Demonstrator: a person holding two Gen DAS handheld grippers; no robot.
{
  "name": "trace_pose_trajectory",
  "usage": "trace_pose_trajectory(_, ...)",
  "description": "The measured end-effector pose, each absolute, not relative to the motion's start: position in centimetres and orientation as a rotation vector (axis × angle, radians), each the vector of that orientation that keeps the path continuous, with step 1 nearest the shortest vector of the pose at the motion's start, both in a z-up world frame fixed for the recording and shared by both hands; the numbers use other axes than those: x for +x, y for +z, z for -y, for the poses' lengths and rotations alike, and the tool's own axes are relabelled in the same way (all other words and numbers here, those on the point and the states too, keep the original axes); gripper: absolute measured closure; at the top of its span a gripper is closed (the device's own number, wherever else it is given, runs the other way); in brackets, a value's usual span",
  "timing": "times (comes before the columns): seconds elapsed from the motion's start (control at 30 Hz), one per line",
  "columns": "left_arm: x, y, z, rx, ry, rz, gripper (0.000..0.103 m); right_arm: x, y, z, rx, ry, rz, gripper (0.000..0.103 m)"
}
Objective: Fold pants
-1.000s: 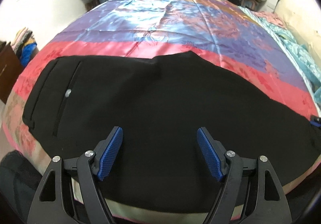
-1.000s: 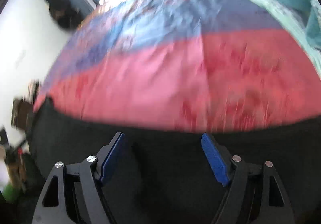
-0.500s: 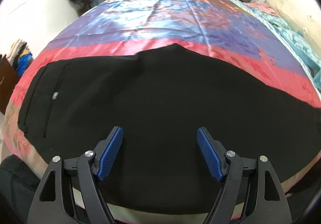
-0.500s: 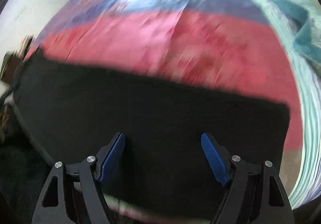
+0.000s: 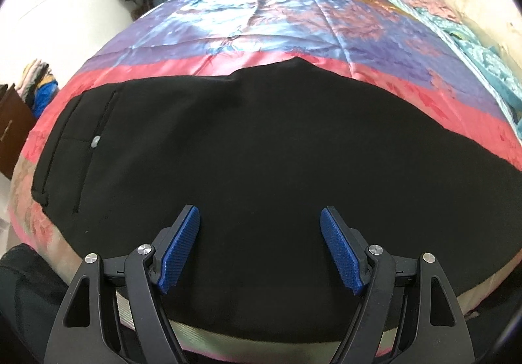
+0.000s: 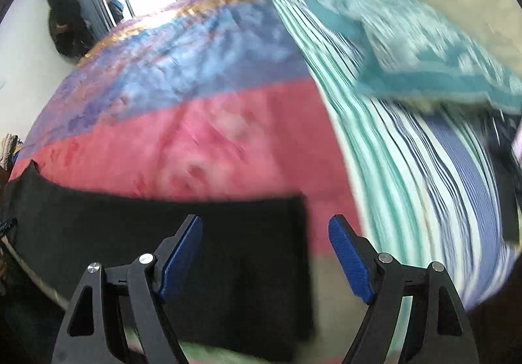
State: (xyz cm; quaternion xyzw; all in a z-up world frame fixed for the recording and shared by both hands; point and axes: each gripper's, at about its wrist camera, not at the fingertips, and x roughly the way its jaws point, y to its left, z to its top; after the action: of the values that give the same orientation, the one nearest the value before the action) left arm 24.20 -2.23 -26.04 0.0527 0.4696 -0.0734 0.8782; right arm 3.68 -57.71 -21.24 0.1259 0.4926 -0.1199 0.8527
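Black pants (image 5: pixel 261 148) lie flat across the near edge of a bed, waistband with a pocket button (image 5: pixel 95 141) at the left, legs running right. My left gripper (image 5: pixel 260 246) is open and empty above the seat area. In the right wrist view, which is motion-blurred, the leg hem end of the pants (image 6: pixel 228 249) lies below my right gripper (image 6: pixel 265 253), which is open and empty; the hem edge sits between the fingers.
The bed has a satin cover in pink, purple and blue bands (image 5: pixel 261 24). A teal patterned blanket (image 6: pixel 424 47) and striped sheet (image 6: pixel 407 168) lie at the right. A dark wooden cabinet (image 5: pixel 13 132) stands at the left, curtains at the back.
My right gripper has swung right along the pants to the leg hem end. My left gripper has shifted only slightly over the seat. Both stay open.
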Motion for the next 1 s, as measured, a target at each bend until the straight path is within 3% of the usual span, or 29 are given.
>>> trace_pose_trajectory(0.33, 23.8, -26.1, 2.5, 0.128, -0.137, -0.984, 0.023, 2.7, -24.9, 60.2, 0.357, -0.175, -1.117, 0.028)
trace_pose_trajectory(0.4, 23.8, -26.1, 2.4, 0.131, -0.133, -0.984, 0.023, 3.3, -26.0, 59.8, 0.421, -0.146, -1.128, 0.038)
trace_pose_trajectory(0.53, 23.9, -26.3, 2.5, 0.136, -0.127, -0.983, 0.022, 2.9, -26.4, 60.1, 0.517, -0.057, -1.108, 0.042)
trace_pose_trajectory(0.6, 24.0, -26.3, 2.5, 0.137, -0.125, -0.982, 0.020, 2.6, -26.8, 60.5, 0.530, -0.083, -1.118, 0.059)
trace_pose_trajectory(0.73, 24.0, -26.3, 2.5, 0.138, -0.126, -0.981, 0.019, 2.1, -26.8, 60.9, 0.581, -0.124, -1.116, 0.072)
trace_pose_trajectory(0.77, 24.0, -26.3, 2.5, 0.136, -0.126, -0.982, 0.019, 2.0, -26.6, 60.9, 0.618, -0.111, -1.107, 0.084)
trace_pose_trajectory(1.0, 24.2, -26.3, 2.3, 0.101, -0.135, -0.979, 0.019, 0.1, -22.9, 58.8, 0.910, 0.039, -0.877, 0.090)
